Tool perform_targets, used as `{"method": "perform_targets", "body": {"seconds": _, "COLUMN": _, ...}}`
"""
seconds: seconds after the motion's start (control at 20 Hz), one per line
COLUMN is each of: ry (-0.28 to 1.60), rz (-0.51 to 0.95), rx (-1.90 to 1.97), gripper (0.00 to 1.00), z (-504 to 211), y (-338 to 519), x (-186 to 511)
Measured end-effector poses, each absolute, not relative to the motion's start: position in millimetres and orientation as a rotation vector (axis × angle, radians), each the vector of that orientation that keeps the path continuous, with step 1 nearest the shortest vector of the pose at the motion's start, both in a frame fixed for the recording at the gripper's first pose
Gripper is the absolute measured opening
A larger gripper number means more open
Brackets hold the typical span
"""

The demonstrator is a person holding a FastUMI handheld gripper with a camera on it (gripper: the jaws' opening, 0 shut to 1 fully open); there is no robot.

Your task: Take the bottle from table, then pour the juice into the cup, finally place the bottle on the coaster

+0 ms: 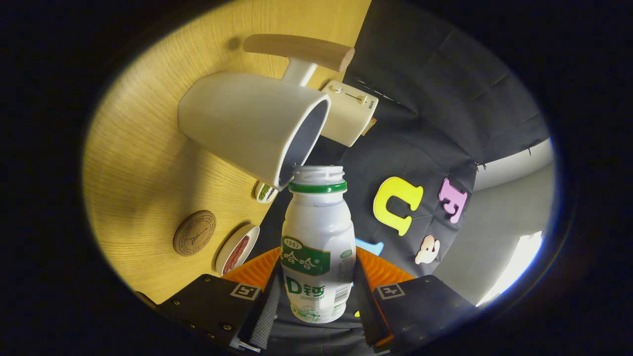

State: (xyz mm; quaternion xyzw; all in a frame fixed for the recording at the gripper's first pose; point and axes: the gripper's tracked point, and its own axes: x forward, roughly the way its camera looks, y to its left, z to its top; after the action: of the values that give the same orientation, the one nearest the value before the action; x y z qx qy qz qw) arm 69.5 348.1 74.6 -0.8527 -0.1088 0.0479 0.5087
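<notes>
The bottle (pixel 316 247) was held clamped in the hand-held gripper (pixel 316 306), its mouth at the cup (pixel 247 123) rim, frame centre. Juice could be spilled if misaligned.

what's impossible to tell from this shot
- Juice level in the bottle: its opaque white wall hides the contents in the gripper view.
- Whether anything is flowing: the bottle's open mouth sits at the cup rim, no stream visible.
- Cup interior: a dark, shadowed opening.
- Bottle's base: cut off low between the tongs, which grip its sides.
- Contents of the two small dishes beside the coaster: too small to identify.
</notes>
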Motion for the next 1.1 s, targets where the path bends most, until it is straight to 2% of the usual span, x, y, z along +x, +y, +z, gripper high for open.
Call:
{"method": "perform_targets", "body": {"seconds": 0.8, "ry": -0.171, "rz": 0.177, "rx": -1.701, "gripper": 0.70, "z": 65.3, "y": 340.8, "x": 72.4}}
{"method": "perform_targets", "body": {"seconds": 1.1, "ry": -0.179, "rz": 0.140, "rx": -1.610, "gripper": 0.70, "z": 73.1, "y": 330.8, "x": 71.2}}
